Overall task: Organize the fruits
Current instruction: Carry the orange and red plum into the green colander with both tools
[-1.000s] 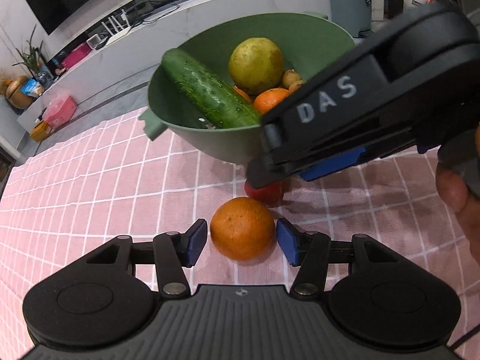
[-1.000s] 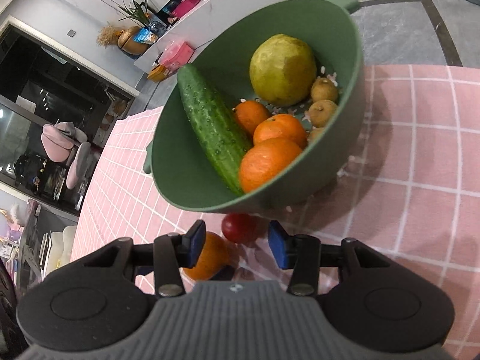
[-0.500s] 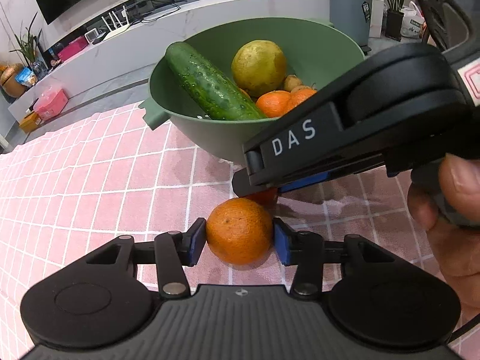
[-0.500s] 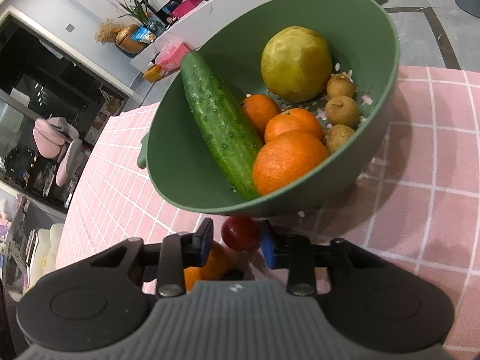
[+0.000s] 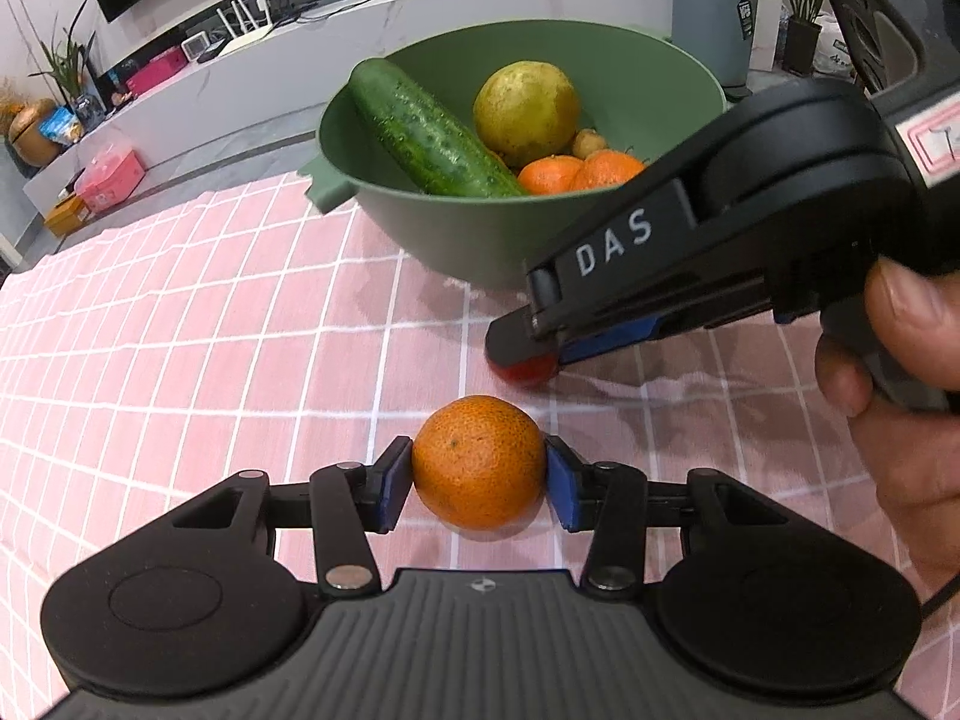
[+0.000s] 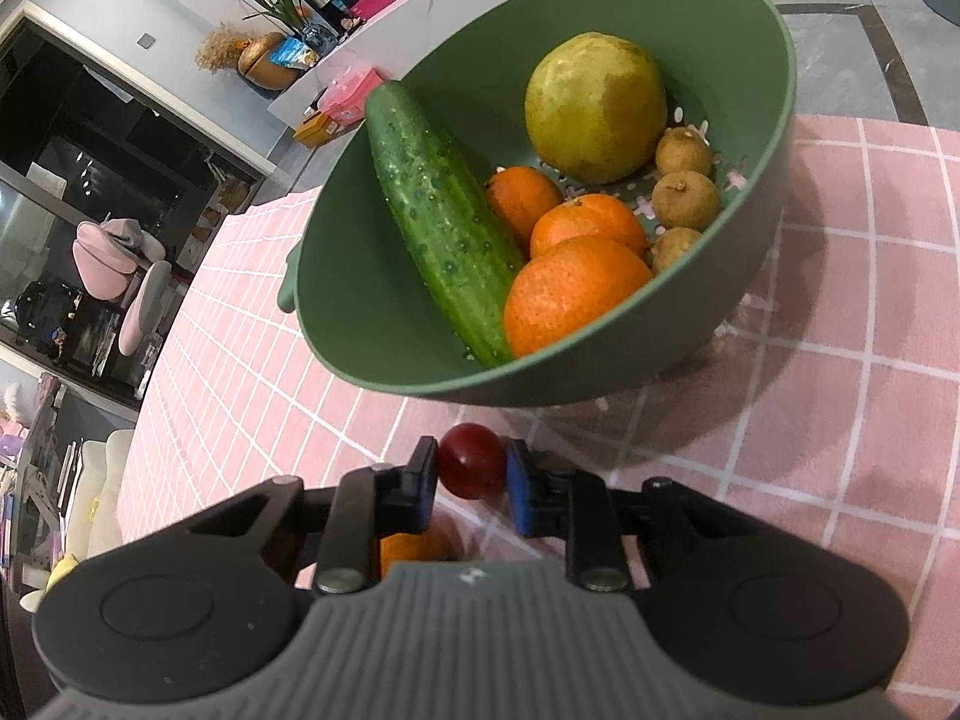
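My left gripper (image 5: 479,477) is shut on an orange tangerine (image 5: 479,461) just above the pink checked cloth. My right gripper (image 6: 471,471) is shut on a small red tomato (image 6: 471,461), close to the near side of the green bowl (image 6: 360,312). In the left wrist view the right gripper (image 5: 528,354) crosses from the right with the tomato (image 5: 523,369) under its tip, in front of the bowl (image 5: 456,240). The bowl holds a cucumber (image 6: 441,219), a yellow-green pear (image 6: 594,105), three tangerines (image 6: 573,300) and small brown longans (image 6: 686,198).
The pink checked tablecloth (image 5: 180,324) covers the table. A hand (image 5: 900,420) holds the right gripper at the right. The left-held tangerine (image 6: 414,546) shows below the right gripper's fingers. A white counter and a grey bin (image 5: 714,18) stand beyond the table.
Both grippers closed: the left on the tangerine, the right on the tomato. Both have drawn back a little from the bowl with their fruit.
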`<action>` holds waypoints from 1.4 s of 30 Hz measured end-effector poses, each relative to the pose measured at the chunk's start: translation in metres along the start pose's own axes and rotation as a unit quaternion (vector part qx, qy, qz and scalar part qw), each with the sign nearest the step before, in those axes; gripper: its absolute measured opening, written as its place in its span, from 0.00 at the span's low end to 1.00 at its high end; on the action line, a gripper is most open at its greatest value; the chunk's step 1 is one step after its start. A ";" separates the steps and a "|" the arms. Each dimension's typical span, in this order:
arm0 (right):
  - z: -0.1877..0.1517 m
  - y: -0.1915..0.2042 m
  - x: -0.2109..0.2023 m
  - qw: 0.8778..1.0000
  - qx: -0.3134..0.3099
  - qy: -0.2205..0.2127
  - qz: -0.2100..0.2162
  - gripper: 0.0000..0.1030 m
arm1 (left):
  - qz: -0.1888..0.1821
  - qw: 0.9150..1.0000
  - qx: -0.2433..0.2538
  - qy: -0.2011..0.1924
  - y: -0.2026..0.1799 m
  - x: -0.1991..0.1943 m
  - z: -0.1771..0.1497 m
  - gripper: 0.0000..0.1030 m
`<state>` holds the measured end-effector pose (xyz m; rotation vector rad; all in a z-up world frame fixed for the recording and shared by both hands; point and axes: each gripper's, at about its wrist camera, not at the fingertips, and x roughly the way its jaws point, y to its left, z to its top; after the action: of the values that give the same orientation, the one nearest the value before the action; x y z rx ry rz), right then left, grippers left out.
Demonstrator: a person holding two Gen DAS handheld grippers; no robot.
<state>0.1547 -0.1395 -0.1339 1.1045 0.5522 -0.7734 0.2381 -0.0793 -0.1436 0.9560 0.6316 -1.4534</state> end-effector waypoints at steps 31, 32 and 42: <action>0.085 0.030 -0.159 0.988 -0.100 0.012 0.120 0.20 | 0.170 0.984 -0.058 -0.006 -0.056 -0.163 0.085 0.51; 0.096 0.031 -0.164 0.985 -0.113 0.011 0.126 0.20 | 0.181 0.981 -0.074 -0.009 -0.057 -0.165 0.090 0.51; 0.197 0.048 -0.188 0.956 -0.255 0.022 0.145 0.20 | 0.216 0.941 -0.257 -0.042 -0.062 -0.147 0.126 0.51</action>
<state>0.0785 -0.2599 0.1028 0.6998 0.5695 -0.3202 0.1441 -0.0994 0.0351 0.5677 0.6463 -0.8693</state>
